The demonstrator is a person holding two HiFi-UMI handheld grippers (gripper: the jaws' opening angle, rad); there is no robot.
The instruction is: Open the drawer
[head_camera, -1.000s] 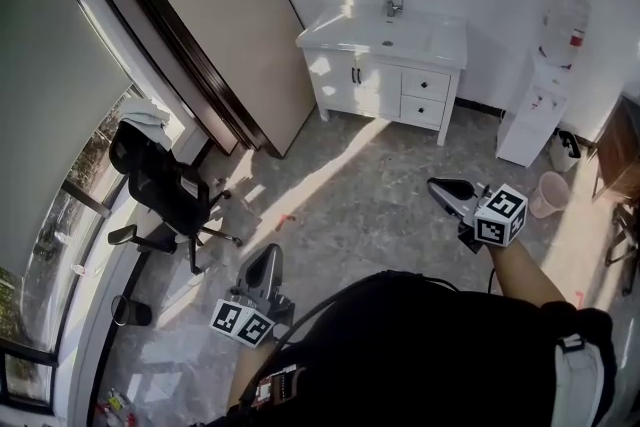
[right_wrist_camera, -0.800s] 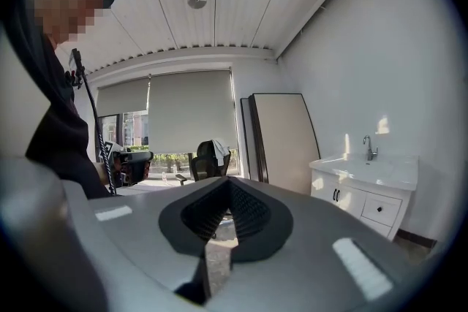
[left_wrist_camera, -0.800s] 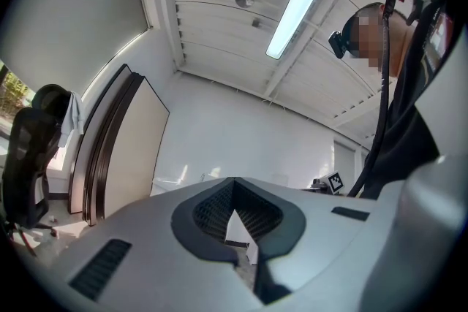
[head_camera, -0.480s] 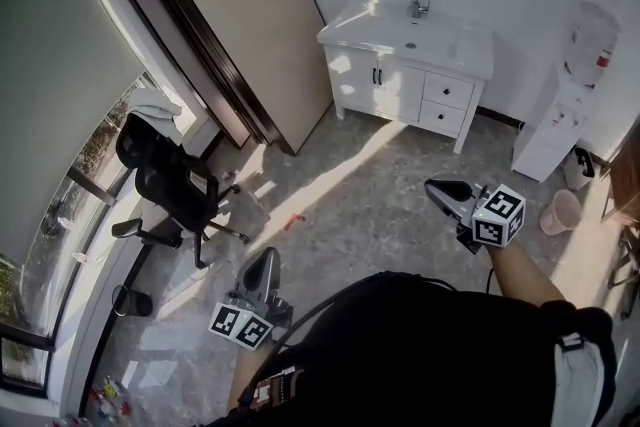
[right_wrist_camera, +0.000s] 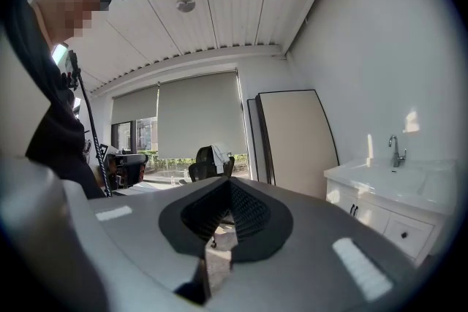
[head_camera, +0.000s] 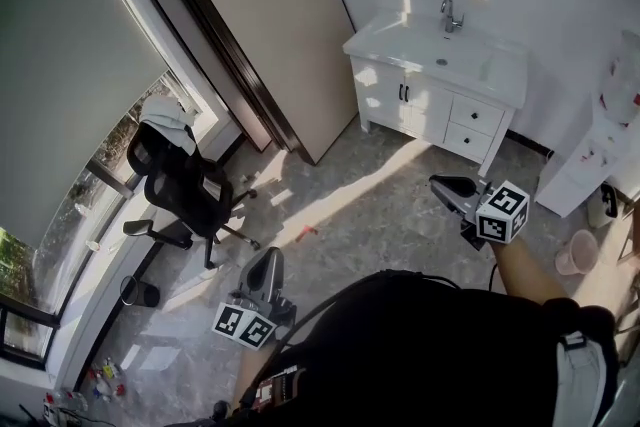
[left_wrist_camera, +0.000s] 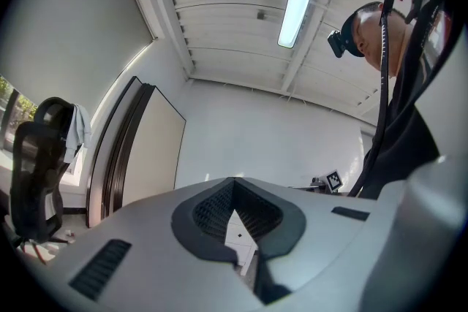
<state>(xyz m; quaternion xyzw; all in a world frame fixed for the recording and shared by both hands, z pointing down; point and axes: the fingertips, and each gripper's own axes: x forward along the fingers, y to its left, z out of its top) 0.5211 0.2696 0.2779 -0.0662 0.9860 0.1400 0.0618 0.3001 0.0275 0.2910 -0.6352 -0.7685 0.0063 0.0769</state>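
Two drawers [head_camera: 476, 115], stacked one above the other, both fronts flush shut, dark knob on each. They fill the right half of a white vanity [head_camera: 400, 43] against the far wall, at 1 o'clock in the head view. Cabinet doors [head_camera: 383, 97] sit at 9 o'clock from them, with the tap [head_camera: 450, 13] above on the basin top. Below, at 6 o'clock from the drawers and well apart from them, the right claw [head_camera: 447, 183] hangs over the grey floor [head_camera: 350, 205], jaws pressed together, nothing between. At 7 o'clock in the view, close to the person's body, is the left claw [head_camera: 268, 260], jaws likewise together and empty. Black office chair [head_camera: 185, 190] at 9 o'clock by the window. Water dispenser [head_camera: 585, 170] at 3 o'clock, just right of the vanity.
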